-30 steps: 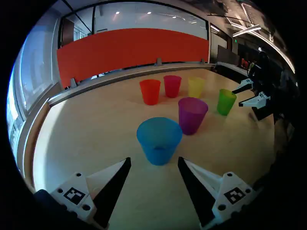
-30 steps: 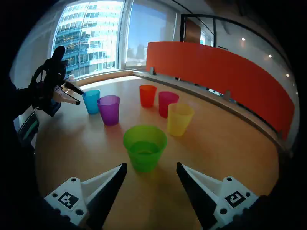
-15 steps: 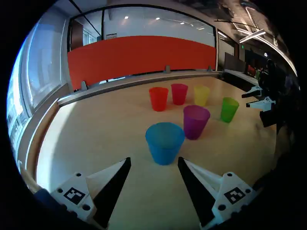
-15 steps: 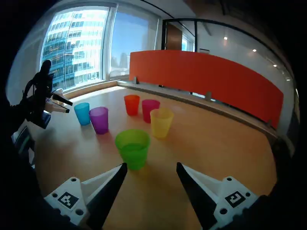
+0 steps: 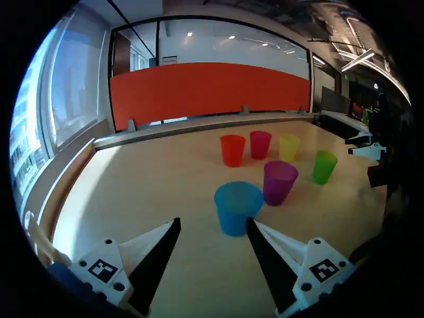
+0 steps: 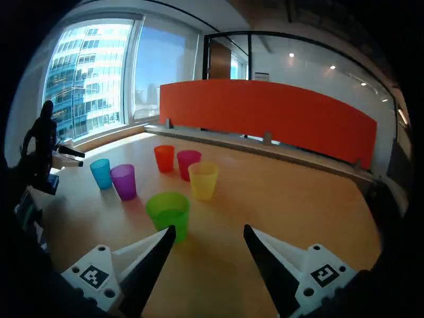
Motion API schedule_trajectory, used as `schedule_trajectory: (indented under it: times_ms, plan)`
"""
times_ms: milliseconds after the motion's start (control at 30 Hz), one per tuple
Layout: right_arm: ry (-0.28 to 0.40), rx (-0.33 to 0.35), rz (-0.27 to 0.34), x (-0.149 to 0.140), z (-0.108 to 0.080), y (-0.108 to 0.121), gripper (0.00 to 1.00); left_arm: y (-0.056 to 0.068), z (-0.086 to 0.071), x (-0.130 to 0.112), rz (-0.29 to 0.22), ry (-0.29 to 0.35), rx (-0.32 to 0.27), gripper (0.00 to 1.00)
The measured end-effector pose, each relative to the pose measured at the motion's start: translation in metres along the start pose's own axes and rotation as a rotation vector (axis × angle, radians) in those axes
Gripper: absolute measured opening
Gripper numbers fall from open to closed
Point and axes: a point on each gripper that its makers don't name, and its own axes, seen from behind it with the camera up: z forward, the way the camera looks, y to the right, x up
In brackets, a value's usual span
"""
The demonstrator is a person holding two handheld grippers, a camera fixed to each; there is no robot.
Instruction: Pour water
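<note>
Six coloured cups stand on a pale wooden tabletop (image 5: 132, 180), none held
In the left gripper view the left gripper (image 5: 212, 218) has its fingers wide apart, holding nothing; the blue cup (image 5: 238, 206) stands upright just ahead, the purple cup (image 5: 279, 182) close beside it, the green cup (image 5: 324, 166) farther right. In the right gripper view the right gripper (image 6: 209, 227) gapes equally, empty, with the green cup just before its fingertips

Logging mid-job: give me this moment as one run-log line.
left hand-held gripper open, facing blue cup | right hand-held gripper open, facing green cup | nothing held | pour not begun
</note>
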Motion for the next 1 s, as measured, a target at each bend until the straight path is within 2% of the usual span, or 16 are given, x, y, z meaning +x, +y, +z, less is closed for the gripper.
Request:
schedule_trajectory:
  times_ms: [300, 500, 800, 1000]
  plan:
    - [0.084, -0.122, 0.049, 0.024, 0.003, 0.025, 0.99, -0.011, -0.003, 0.018, -0.058, 0.087, 0.066, 0.91]
    - [0.139, -0.21, 0.041, 0.034, 0.0, 0.041, 0.99, -0.017, -0.007, 0.027, -0.084, 0.145, 0.12, 0.91]
    - [0.214, -0.357, 0.068, 0.052, -0.009, 0.065, 0.99, -0.021, -0.017, 0.059, -0.103, 0.274, 0.186, 0.91]
    - [0.28, -0.414, 0.093, 0.066, -0.018, 0.07, 0.99, -0.019, -0.022, 0.08, -0.12, 0.346, 0.223, 0.91]
